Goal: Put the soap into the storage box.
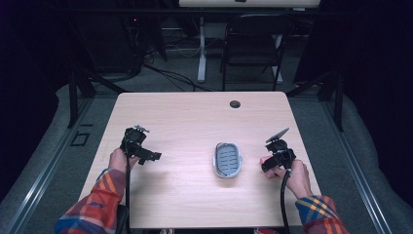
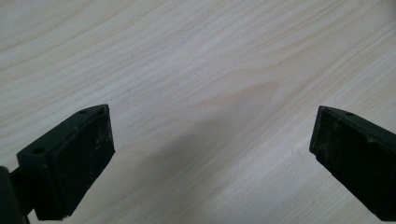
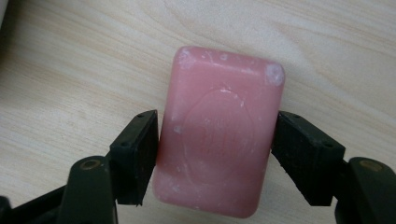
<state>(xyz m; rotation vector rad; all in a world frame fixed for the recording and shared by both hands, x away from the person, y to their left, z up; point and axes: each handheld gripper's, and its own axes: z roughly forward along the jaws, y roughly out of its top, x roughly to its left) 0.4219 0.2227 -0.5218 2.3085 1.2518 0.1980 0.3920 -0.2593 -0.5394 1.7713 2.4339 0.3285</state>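
Broadly, the wooden table (image 1: pixel 195 122) took up most of the scene, one table with a single cable hole (image 1: pixel 235 104) near its far edge. One grey soap dish (image 1: pixel 228 159) sat on it, a little right of centre, between the two hands. One pink bar of soap (image 3: pixel 219 135) lay flat on the wood just right of the dish. The right gripper (image 3: pixel 215 149) was over it, both black pads pressed against the bar's long sides, so the claw was pinching the soap. The left gripper (image 2: pixel 212 154) was held well apart from the dish on the left side, its jaws spread wide over bare wood, gripping nothing. Two grippers in all, one in each hand, plaid sleeves (image 1: pixel 92 207) coming in from the near edge. One folding chair (image 1: pixel 253 44) stood beyond the table.
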